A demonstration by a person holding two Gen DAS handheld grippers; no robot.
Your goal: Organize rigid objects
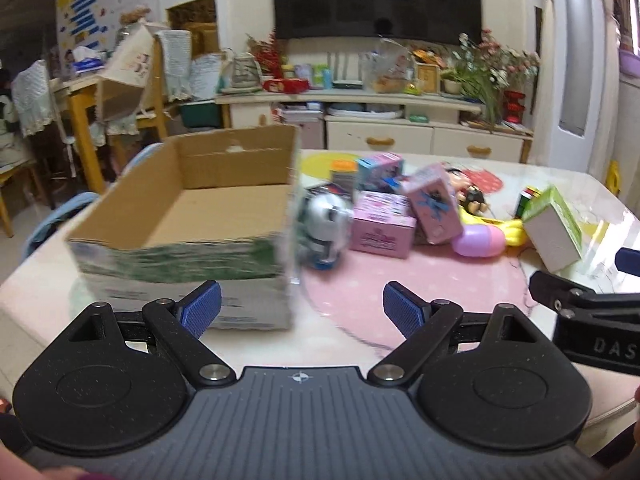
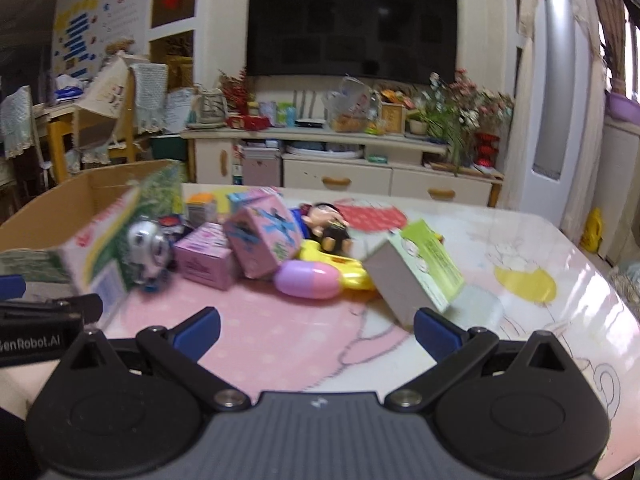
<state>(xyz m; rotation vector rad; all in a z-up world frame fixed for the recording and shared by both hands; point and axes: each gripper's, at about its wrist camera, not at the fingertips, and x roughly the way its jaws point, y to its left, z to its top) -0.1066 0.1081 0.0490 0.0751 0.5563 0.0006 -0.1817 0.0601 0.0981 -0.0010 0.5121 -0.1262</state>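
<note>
An open carton (image 1: 188,216) is seen on the left of the tabletop (image 1: 360,304), empty as far as can be seen and set just beside a heap of toys and packets, apparently so that each piece can be lifted across in a short move. The left tongs (image 1: 300,308) are held released, nothing between the blue pads, low over the tabletop before the carton's near right corner. The right tongs (image 2: 316,334) are likewise spread and unladen, aimed at the green box (image 2: 416,276), which is judged the likeliest first pick. That box is tilted, one end propped on the heap and its lower corner on the tabletop, its long axis running from near right up toward far left, grey face turned to the camera. Behind it, a pink-and-purple capsule (image 2: 308,278) lies on its side, long axis left to right, touching a yellow toy (image 2: 340,270). Two pink boxes (image 1: 382,230) (image 1: 434,208) are stacked askew beside a silver robot toy (image 1: 326,220) close by the carton wall. No sorting is judged done yet.
</note>
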